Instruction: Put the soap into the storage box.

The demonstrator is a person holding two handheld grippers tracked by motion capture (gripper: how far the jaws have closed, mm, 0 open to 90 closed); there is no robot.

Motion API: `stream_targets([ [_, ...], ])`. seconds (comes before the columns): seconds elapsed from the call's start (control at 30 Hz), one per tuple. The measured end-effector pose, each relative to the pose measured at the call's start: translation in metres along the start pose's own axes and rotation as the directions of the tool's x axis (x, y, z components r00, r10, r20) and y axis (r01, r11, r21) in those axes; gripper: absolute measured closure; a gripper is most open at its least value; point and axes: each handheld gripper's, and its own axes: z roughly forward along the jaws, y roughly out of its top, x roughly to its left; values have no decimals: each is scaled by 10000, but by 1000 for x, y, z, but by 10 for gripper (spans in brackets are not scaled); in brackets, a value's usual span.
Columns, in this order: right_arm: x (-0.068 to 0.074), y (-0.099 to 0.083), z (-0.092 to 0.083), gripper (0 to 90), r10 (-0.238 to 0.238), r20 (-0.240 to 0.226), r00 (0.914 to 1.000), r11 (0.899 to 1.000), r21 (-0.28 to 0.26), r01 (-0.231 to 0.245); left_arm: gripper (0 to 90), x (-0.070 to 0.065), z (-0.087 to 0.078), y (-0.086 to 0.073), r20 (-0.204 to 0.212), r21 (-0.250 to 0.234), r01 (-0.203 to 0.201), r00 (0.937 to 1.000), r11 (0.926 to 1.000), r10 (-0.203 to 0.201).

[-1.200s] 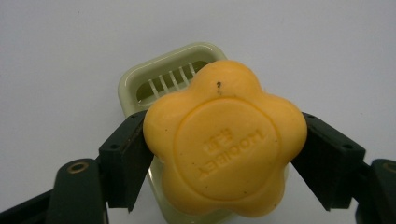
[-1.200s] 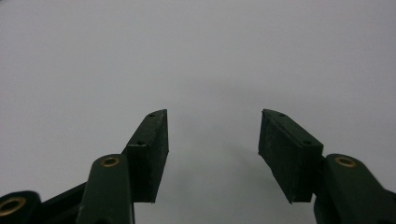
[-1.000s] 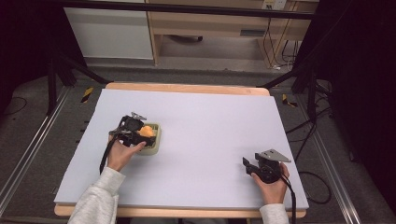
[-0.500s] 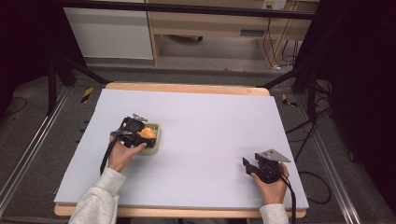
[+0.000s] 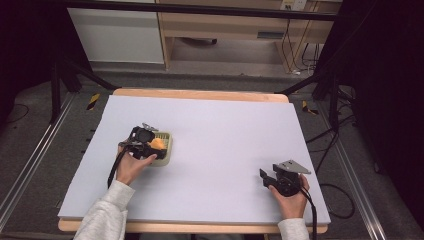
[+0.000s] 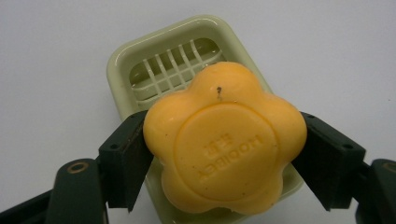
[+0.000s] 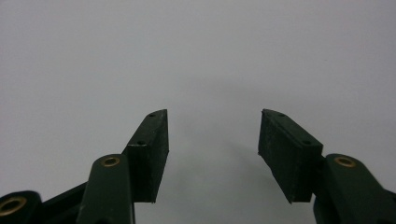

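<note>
Pale worktop (image 5: 225,135): soap (image 6: 224,140) is pinched by the left tool (image 6: 224,154) over the dish (image 6: 140,60) (not yet set down); right tool (image 7: 212,149) is spread, idle.

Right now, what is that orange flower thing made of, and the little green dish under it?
The orange flower looks like a bar of soap: waxy, matte, with letters pressed into its face and a few specks. The left claw grips it by its sides. The pale green dish looks like glossy moulded plastic: shiny highlights on its rounded rim and a slotted grid for draining. I can't be fully sure of either.
</note>
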Motion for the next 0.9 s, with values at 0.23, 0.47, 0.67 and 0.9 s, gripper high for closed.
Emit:
stream_targets([
  [0.23,0,0,0,431,-47,5,10000,10000,0,47,247,1,3,-1,7,149,27,10000,9999,-27],
  [0.47,0,0,0,431,-38,13,10000,10000,11,38,247,0,5,-1,24,179,21,10000,9998,-21],
  [0.67,0,0,0,429,-54,22,10000,10000,20,54,246,-1,7,-1,-45,100,64,10000,9999,-63],
  [0.9,0,0,0,426,-53,26,10000,10000,18,53,245,-2,7,-1,-203,12,45,9998,10000,-45],
])
